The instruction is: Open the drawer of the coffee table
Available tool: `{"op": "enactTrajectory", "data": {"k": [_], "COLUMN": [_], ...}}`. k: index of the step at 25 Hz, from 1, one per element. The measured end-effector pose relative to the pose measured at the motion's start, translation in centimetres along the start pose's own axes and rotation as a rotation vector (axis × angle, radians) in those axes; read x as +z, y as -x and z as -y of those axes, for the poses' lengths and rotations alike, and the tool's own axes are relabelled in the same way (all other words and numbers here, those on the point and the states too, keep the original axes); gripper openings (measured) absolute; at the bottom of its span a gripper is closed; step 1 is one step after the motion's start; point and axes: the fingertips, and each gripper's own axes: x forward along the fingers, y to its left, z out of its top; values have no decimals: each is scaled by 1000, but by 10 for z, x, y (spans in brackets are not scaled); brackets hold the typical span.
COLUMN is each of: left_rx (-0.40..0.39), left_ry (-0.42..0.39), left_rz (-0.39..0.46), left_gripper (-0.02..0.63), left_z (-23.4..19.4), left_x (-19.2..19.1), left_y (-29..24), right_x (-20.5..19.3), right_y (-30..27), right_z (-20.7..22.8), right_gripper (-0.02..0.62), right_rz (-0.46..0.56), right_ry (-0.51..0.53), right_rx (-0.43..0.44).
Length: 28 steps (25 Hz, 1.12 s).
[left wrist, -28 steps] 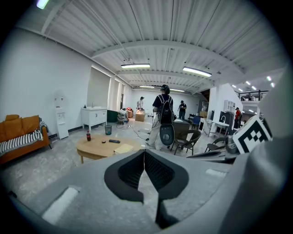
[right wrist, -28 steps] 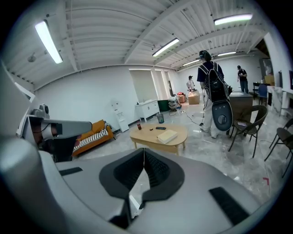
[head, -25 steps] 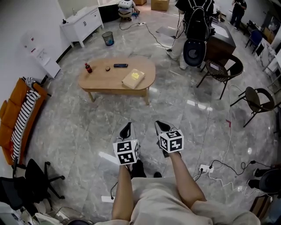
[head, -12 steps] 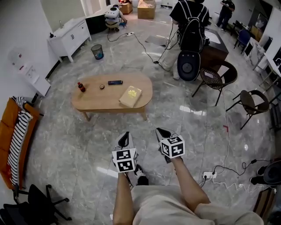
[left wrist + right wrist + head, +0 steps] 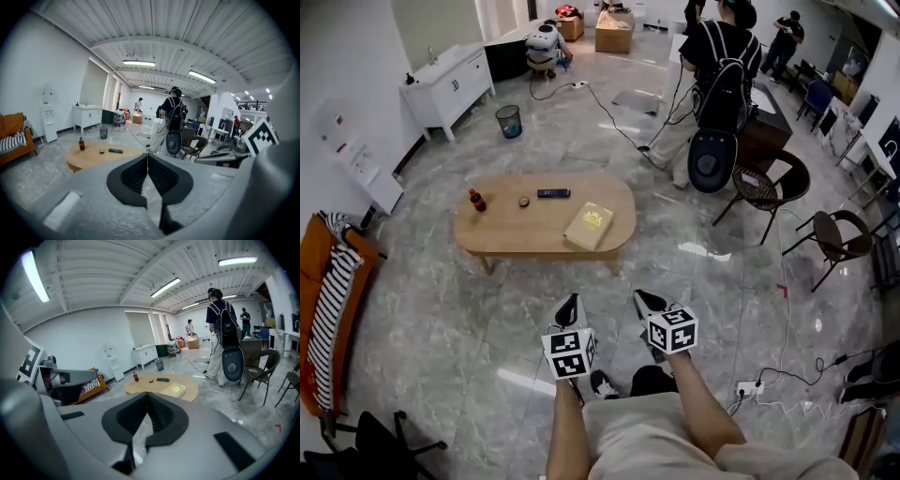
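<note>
Coffee table (image 5: 525,232) lies well ahead of my fingers, untouched. My left gripper (image 5: 570,302) and right gripper (image 5: 646,299) both have jaws pressed together, empty, side by side above the marble floor (image 5: 450,300). Beyond them, the tabletop carries a yellow book (image 5: 590,226), a remote (image 5: 553,193) and a bottle (image 5: 474,200).

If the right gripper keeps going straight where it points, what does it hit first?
Nothing stands close ahead of the right gripper. It aims slightly down toward the oval wooden coffee table, so it would probably meet the grey marble floor short of it, though depth is unclear.
</note>
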Motion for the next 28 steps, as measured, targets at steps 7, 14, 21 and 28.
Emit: {"op": "enactTrajectory", "data": {"k": [7, 14, 21, 28], "left_rx": [3, 3, 33, 44], "left_ry": [40, 58, 52, -29], "left_rz": [-8, -67, -85, -107], "left_gripper": [11, 11, 11, 11], "left_z": [-19, -21, -31, -31], "left_x": [-5, -25, -14, 14], "left_y": [-13, -34, -78, -129], "right_x": [4, -1, 14, 51], "right_y": [-15, -31, -70, -105], "right_z": [4, 20, 39, 72], "right_gripper": [15, 15, 15, 15], "right_rz": [-1, -5, -17, 18], "right_ry": [-7, -52, -46, -112], "right_rx": [-31, -50, -12, 16]}}
